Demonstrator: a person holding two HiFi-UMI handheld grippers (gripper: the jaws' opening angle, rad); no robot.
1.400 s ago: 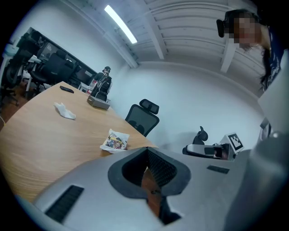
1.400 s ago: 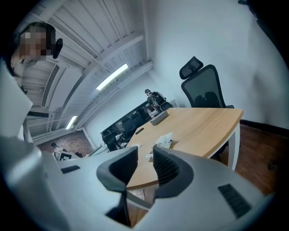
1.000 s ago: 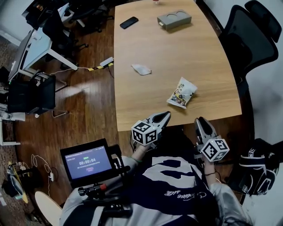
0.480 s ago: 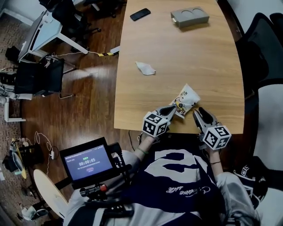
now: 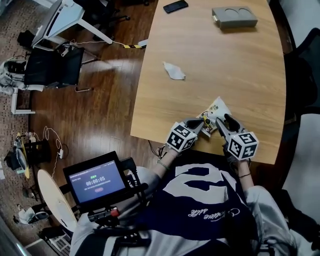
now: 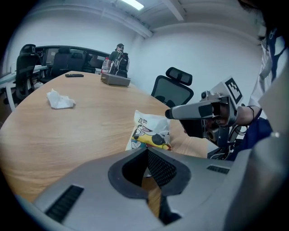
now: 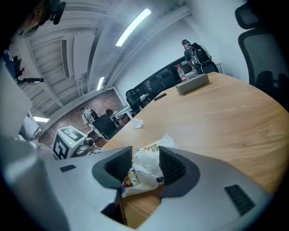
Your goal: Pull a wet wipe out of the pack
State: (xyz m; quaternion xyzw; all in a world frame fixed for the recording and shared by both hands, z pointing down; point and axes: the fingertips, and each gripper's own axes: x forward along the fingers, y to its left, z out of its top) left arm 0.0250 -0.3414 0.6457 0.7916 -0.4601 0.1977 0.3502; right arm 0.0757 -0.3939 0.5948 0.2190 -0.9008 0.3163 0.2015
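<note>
The wet wipe pack, white with a yellow cartoon print, lies flat near the table's front edge. My left gripper rests at the pack's near left corner; in the left gripper view the pack lies just past my left gripper, whose jaws meet with nothing between them. My right gripper reaches the pack's near right side. Its jaws have just been opening, and in the right gripper view the pack shows in the gap of my right gripper; the pads do not press on it.
A crumpled white wipe lies further up the wooden table. A phone and a grey box sit at the far end. A screen hangs at the person's left; office chairs flank the table.
Both grippers moved forward from below the table's edge onto the table and down to the pack. The right jaws stand wider apart than before.
</note>
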